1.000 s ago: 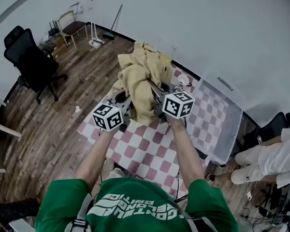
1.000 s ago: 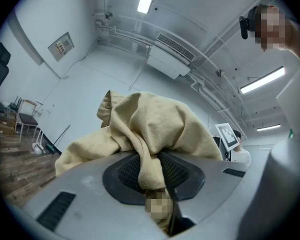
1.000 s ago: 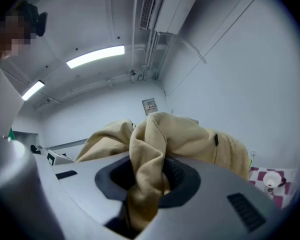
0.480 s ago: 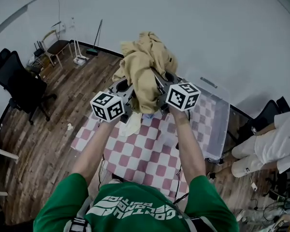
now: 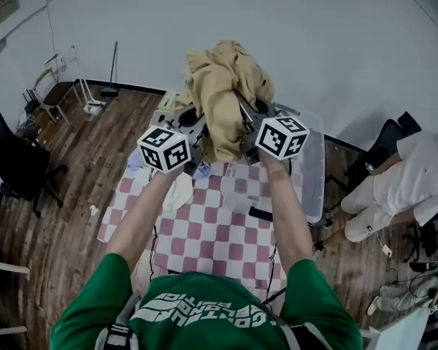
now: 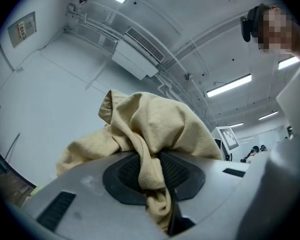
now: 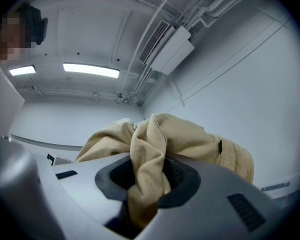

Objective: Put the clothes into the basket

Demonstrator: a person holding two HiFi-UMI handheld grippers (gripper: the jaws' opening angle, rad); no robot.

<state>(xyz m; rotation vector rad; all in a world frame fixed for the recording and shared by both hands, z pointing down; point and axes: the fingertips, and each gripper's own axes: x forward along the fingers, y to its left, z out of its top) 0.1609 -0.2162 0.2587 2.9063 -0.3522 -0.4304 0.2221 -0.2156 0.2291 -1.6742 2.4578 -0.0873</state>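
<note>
The person in the green shirt is holding a beige garment [image 5: 223, 86] up high in front of them, well above the checkered table [image 5: 219, 232], with both tools sharing the load. The left gripper [image 5: 193, 126] is pinching a twisted rope of the fabric, its jaws nearly together with the cloth squeezed between the dark pads, and the right gripper [image 5: 248, 119] is doing the same just beside it, its jaws a touch wider around a thicker fold. Most of the garment is bunching above and beyond the two grips (a button and a collar-like edge are showing in the left gripper view), so the weight is sitting over the jaws and not dangling under them. The clear basket [image 5: 317, 188] is standing along the right edge of the table, apart from the garment and below it. To my eye the carry is under way and the drop is not yet done. Doing it well means keeping both pinches firm and the two tools close together while swinging right, bringing the bundle over the basket's open top before letting go, and releasing both sides together so no sleeve is catching on the rim. A white cloth [image 5: 179, 192] is lying on the table's left side, likely next.
</note>
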